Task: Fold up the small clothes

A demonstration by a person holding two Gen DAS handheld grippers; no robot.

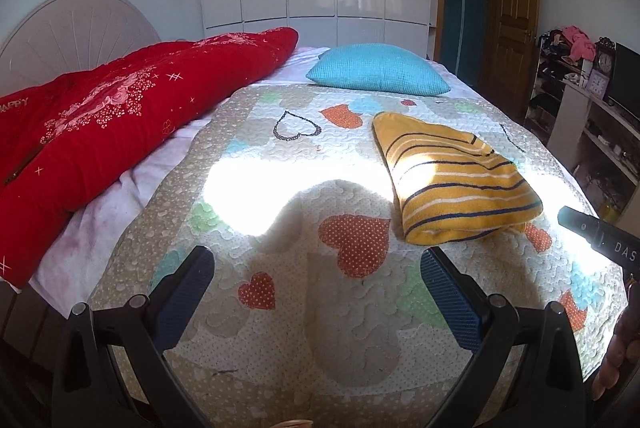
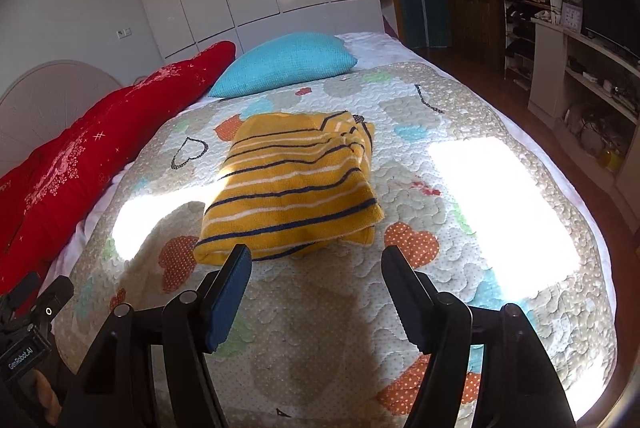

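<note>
We see the yellow striped garment (image 2: 292, 183) lying on the bed (image 2: 460, 328), already folded into a compact rectangle on the heart-patterned quilt, roughly mid-bed and short of the blue pillow (image 2: 286, 63) at the far end. Its long axis runs away from us, from the near edge of the bed toward that pillow; in the right wrist view the stripes cross it side to side.

From the right hand-held gripper (image 2: 316, 292) the garment sits straight ahead and slightly left, its near folded edge just beyond the left fingertip, not touching it. From the left hand-held gripper (image 1: 318, 292) the same garment (image 1: 456, 179) lies ahead and off to the right, clearly farther away. So we judge the right hand to be the nearer one for any further tidying or lifting of the bundle.

The left hand-held gripper stands spread wide, released, with only bare quilt between its blue pads (image 1: 188, 292). The right hand-held gripper is also released, its jaws parted somewhat less, and nothing sits between them. Neither touches cloth.

We take the fold to be finished or nearly so. If the bundle is to be moved, a grasp on the near edge across the stripes looks most direct.
</note>
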